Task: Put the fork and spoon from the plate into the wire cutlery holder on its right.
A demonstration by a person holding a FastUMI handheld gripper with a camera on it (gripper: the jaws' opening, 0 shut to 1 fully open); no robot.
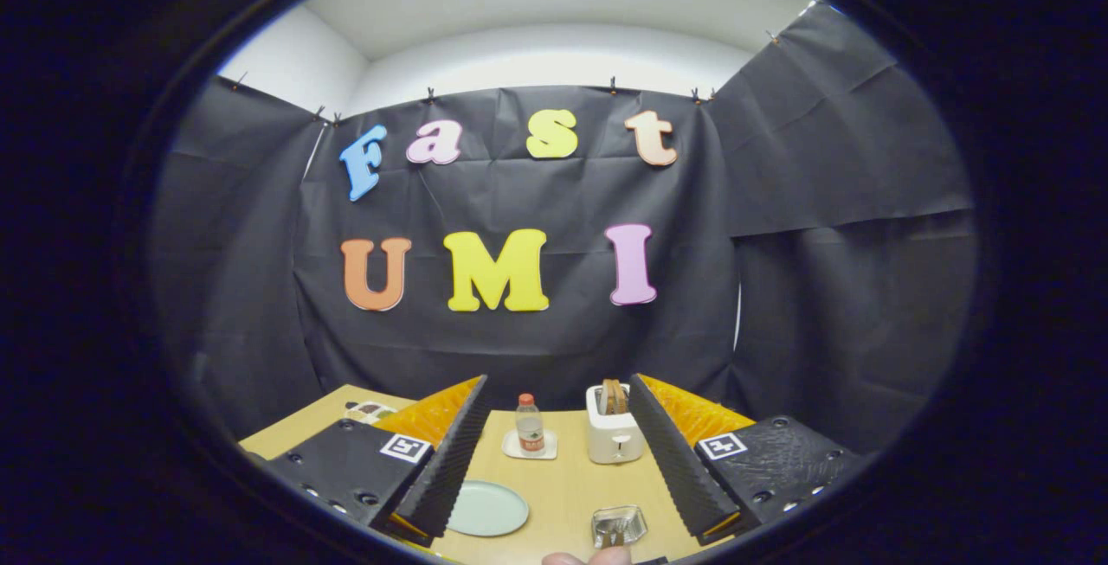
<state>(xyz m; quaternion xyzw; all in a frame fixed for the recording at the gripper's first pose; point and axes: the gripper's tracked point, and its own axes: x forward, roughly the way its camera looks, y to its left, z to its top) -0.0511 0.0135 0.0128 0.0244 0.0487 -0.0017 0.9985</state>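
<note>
Hovering over bench, my jaws stood wide, gripping nothing. Plate lay by left finger; wire holder w/ cutlery inside sat near right finger. Bottle & toaster beyond.

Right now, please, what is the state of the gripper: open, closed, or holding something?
Gripper: open, holding nothing; the fingers are spread wide above the table.

Claw with ridged fingers, square markers, screwed black mounts
</note>
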